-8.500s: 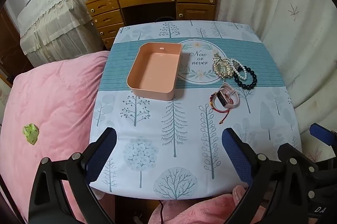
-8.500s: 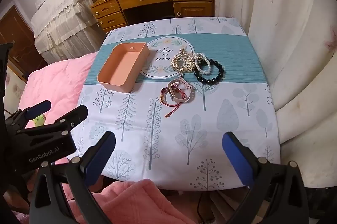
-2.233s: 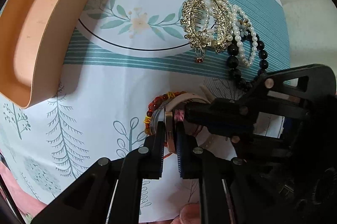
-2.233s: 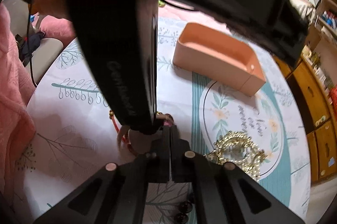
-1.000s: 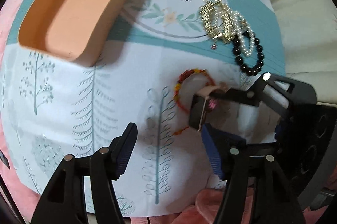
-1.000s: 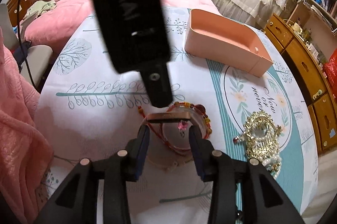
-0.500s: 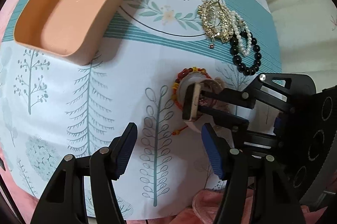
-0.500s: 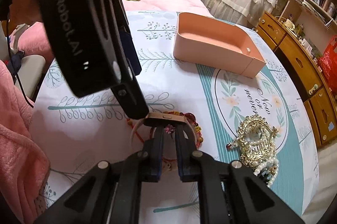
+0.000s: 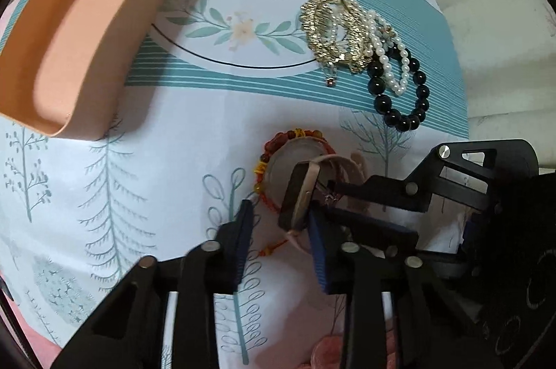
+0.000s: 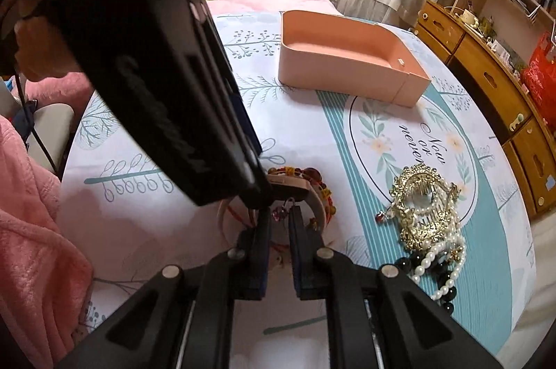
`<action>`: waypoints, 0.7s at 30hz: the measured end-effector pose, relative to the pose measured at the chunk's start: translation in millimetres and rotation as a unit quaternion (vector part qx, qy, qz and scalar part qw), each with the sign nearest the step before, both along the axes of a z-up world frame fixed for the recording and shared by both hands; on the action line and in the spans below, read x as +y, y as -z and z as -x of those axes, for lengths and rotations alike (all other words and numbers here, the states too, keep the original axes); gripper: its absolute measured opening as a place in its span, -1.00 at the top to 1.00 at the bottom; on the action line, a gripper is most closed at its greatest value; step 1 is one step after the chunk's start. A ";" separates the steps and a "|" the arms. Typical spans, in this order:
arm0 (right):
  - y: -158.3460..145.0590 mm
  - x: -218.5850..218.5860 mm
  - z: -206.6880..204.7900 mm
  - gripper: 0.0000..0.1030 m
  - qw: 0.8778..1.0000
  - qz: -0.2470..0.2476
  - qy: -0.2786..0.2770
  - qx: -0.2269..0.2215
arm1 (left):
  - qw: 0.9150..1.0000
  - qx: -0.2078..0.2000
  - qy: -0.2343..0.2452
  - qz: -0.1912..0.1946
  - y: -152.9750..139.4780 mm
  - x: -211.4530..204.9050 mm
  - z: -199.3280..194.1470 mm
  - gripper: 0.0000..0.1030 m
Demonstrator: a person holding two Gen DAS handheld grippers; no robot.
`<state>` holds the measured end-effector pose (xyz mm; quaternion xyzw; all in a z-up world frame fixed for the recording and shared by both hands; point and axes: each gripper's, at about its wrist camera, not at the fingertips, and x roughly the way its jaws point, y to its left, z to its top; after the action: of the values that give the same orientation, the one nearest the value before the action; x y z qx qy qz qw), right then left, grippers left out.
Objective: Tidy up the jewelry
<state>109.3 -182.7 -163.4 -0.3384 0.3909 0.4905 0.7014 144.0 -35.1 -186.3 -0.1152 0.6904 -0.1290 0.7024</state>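
Note:
A pink watch [image 9: 300,195] stands on edge on the tablecloth inside a red and orange bead bracelet [image 9: 274,143]. My left gripper [image 9: 279,231] is partly open, one finger on each side of the watch face. My right gripper [image 10: 279,218] comes in from the right and is nearly shut on the watch strap with its small charm [image 10: 281,211]. A gold hair comb [image 9: 330,25], a pearl bracelet [image 9: 389,63] and a black bead bracelet [image 9: 403,105] lie in a heap at the back right. The empty pink tray [image 9: 62,56] sits at the left.
The printed tablecloth [image 9: 139,178] covers a small table. A pink blanket [image 10: 34,230] lies at the near side. A wooden desk [image 10: 486,73] stands beyond the table. A white curtain [image 9: 504,21] hangs on the right.
My left gripper has moved forward and narrowed around the watch face. My right gripper stays pinched on the strap, holding the watch upright.

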 end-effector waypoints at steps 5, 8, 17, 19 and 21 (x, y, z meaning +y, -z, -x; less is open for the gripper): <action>-5.0 -4.7 0.6 0.81 1.000 -0.003 0.012 0.003 | 1.000 -0.004 0.001 -0.001 -2.8 -7.3 -0.4 0.75; -13.3 -7.9 0.6 0.81 1.000 -0.012 0.020 0.004 | 1.000 -0.010 -0.002 -0.006 -6.7 -9.2 2.0 0.82; -41.9 -7.8 7.1 0.81 0.997 -0.039 0.060 0.013 | 1.000 -0.021 -0.012 -0.003 -27.3 4.7 15.2 0.83; -53.5 -3.8 7.1 0.81 0.996 -0.053 0.076 0.018 | 1.000 -0.029 -0.012 -0.002 -38.5 15.4 18.7 0.83; -63.4 1.1 6.6 0.81 0.993 -0.070 0.095 0.026 | 0.999 -0.035 -0.012 -0.004 -50.4 27.5 22.5 0.83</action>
<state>102.8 -181.5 -100.0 -0.2367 0.4039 0.4566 0.7565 121.4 -7.5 -135.9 -0.1159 0.6647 -0.1220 0.7279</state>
